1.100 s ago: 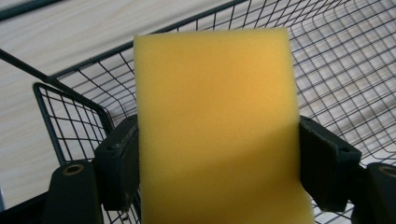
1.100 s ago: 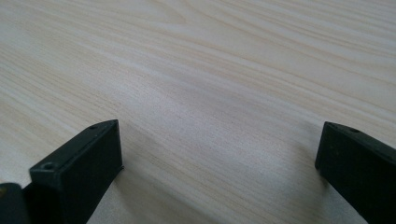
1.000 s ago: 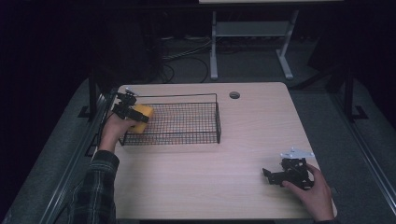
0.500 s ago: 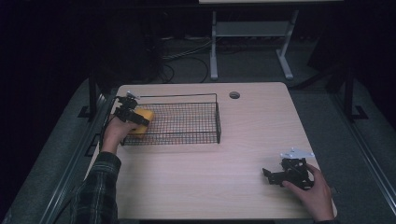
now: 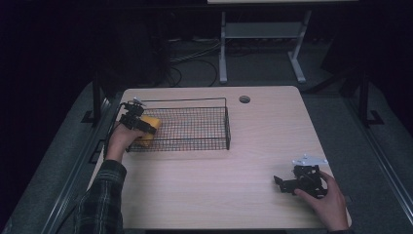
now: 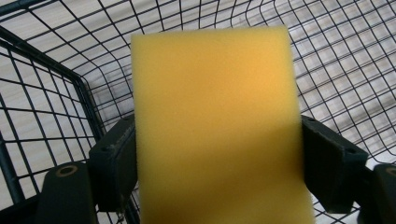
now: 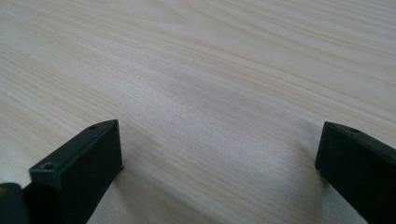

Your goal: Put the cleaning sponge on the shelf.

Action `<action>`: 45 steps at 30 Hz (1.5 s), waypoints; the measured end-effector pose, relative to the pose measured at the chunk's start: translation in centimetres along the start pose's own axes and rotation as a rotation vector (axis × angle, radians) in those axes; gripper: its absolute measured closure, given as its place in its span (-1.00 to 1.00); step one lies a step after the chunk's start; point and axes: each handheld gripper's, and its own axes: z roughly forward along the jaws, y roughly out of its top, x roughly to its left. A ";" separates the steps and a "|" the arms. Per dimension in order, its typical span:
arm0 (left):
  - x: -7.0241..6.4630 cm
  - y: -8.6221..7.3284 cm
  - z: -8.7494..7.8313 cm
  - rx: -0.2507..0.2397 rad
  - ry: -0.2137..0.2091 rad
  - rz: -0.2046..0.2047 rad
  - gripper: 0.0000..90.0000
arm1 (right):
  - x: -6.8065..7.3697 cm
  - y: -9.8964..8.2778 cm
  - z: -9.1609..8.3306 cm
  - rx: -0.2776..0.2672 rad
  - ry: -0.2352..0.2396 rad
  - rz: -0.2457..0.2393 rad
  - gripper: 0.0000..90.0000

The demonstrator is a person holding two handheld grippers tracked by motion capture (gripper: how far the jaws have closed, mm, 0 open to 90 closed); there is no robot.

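A yellow sponge sits between the jaws of my left gripper at the left end of a black wire basket. In the left gripper view the sponge stands upright over the basket's mesh, pinched from both sides by the left gripper. My right gripper rests low near the table's front right corner, held by a hand. Its jaws stand wide apart in the right gripper view, with bare wood between them; the right gripper holds nothing.
The light wooden table has a round cable hole near its far edge. A white stand's legs and cables lie on the dark floor behind. A plaid sleeve comes in at the lower left.
The left gripper with the sponge has shifted slightly lower over the basket's left end. The right gripper has stayed still.
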 end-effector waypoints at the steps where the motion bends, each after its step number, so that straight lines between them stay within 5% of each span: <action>1: 0.0 0.0 0.0 0.000 0.002 -0.001 -0.54 | 0.0 0.0 0.0 0.000 0.000 0.000 -1.00; 16: -0.1 0.1 -0.5 -0.005 0.017 0.005 -0.69 | 0.0 0.0 0.0 0.000 0.000 0.000 -1.00; 29: -1.0 0.4 -3.1 -0.072 -0.010 0.040 -0.69 | 0.0 0.0 0.0 0.000 0.000 0.000 -1.00; 45: -1.6 -1.0 -5.9 -0.108 -0.006 0.080 -0.68 | 0.0 0.0 0.0 0.000 0.000 0.000 -1.00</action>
